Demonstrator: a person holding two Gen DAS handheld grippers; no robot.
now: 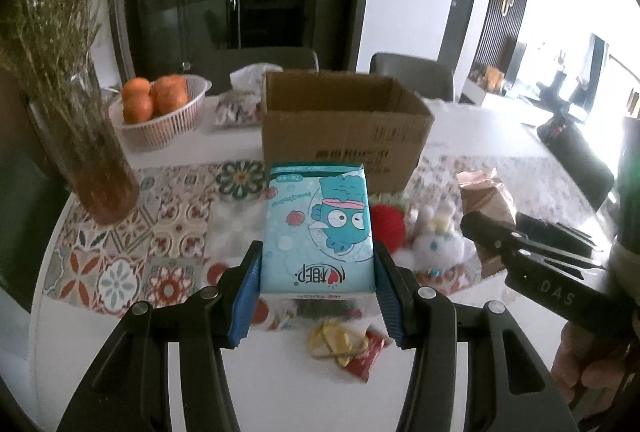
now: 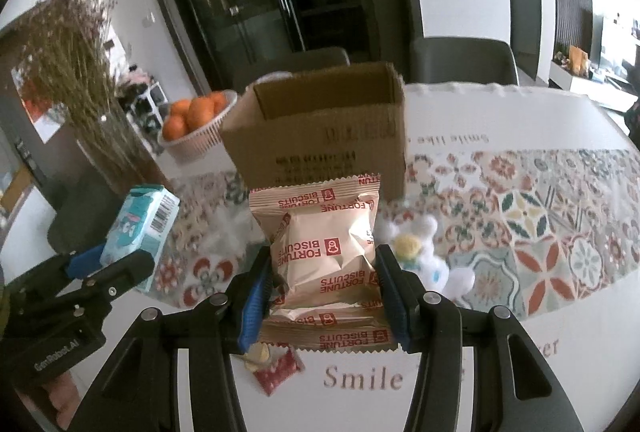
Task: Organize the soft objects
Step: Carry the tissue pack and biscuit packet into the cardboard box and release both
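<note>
My left gripper (image 1: 318, 296) is shut on a blue cartoon tissue pack (image 1: 318, 228), held above the table in front of the open cardboard box (image 1: 340, 120). It also shows in the right wrist view (image 2: 138, 232). My right gripper (image 2: 326, 296) is shut on a beige Fortune Biscuits packet (image 2: 324, 256), also held before the box (image 2: 320, 136). A white plush toy (image 1: 436, 244) (image 2: 416, 252) and a red plush strawberry (image 1: 388, 224) lie on the patterned mat beneath.
A basket of oranges (image 1: 160, 112) and a wrapped tissue bundle (image 1: 240, 100) stand behind left of the box. A vase of dried flowers (image 1: 80, 136) stands at the left. A red and yellow snack packet (image 1: 348, 348) lies near the table's front edge. Chairs stand behind the table.
</note>
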